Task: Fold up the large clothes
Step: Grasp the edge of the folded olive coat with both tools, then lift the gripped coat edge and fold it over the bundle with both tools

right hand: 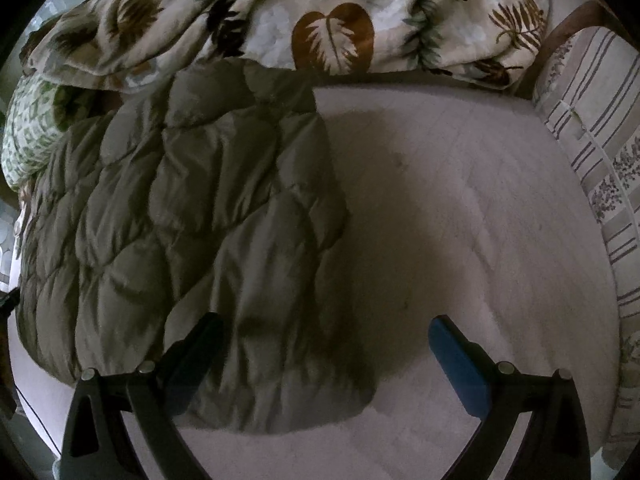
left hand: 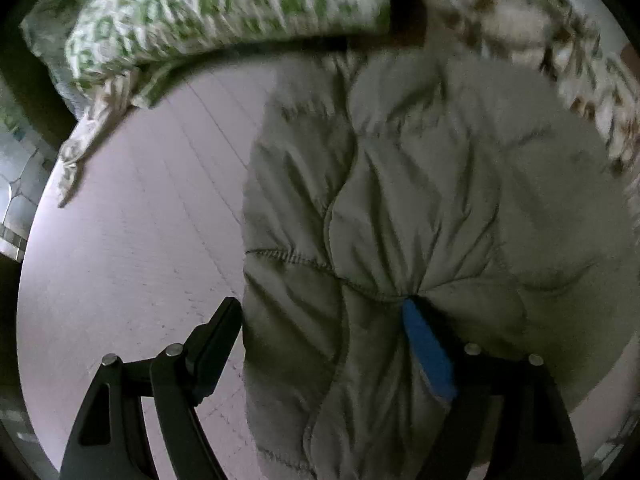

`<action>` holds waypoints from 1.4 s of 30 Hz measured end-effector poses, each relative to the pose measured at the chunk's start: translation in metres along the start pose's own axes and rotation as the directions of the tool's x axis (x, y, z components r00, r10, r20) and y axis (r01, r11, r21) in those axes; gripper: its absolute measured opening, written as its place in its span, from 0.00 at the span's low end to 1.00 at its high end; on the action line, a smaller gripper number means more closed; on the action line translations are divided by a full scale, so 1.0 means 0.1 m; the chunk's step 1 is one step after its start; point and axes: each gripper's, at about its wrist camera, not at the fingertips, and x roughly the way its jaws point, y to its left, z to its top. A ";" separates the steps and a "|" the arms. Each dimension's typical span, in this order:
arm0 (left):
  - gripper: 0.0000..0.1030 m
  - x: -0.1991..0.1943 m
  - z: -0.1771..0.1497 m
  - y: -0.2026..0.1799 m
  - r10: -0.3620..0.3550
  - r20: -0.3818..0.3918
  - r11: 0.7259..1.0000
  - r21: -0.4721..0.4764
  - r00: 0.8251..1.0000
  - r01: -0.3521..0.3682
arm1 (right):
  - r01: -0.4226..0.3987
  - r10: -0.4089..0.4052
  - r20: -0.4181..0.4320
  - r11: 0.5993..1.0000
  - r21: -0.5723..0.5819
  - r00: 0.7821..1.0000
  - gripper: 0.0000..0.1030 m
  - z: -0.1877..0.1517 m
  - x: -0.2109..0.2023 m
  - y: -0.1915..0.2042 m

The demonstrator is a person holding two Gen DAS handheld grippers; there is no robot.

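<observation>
An olive-grey quilted puffer jacket (left hand: 400,208) lies on the pale pink bed sheet (left hand: 132,220). My left gripper (left hand: 320,312) is open, with the jacket's near edge between its fingers; the blue-padded right finger (left hand: 428,348) presses into a fold and the black left finger (left hand: 216,336) sits at the jacket's left edge. In the right wrist view the jacket (right hand: 192,232) fills the left half, and my right gripper (right hand: 324,340) is open over its near right corner, with the blue pad (right hand: 460,364) above bare sheet (right hand: 460,208).
A green-and-white patterned pillow (left hand: 224,8) lies at the far left. A leaf-print blanket (right hand: 300,12) is bunched along the far side of the bed. A striped pillow (right hand: 592,128) lies at the right edge.
</observation>
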 end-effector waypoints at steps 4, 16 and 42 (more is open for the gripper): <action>0.83 0.21 0.02 -0.07 0.010 -0.071 0.999 0.039 0.997 -0.008 | -0.008 0.008 -0.023 1.000 0.017 1.000 1.00 0.14 0.13 -0.09; 0.90 0.48 0.05 -0.10 -0.020 -0.142 0.996 0.082 0.990 0.032 | -0.224 0.233 -0.193 0.972 0.071 0.953 1.00 0.35 0.83 -0.06; 0.25 0.12 0.09 -0.34 -0.088 0.012 0.992 0.087 0.996 0.087 | -0.271 0.267 -0.073 0.962 -0.040 0.961 0.25 0.54 0.58 0.08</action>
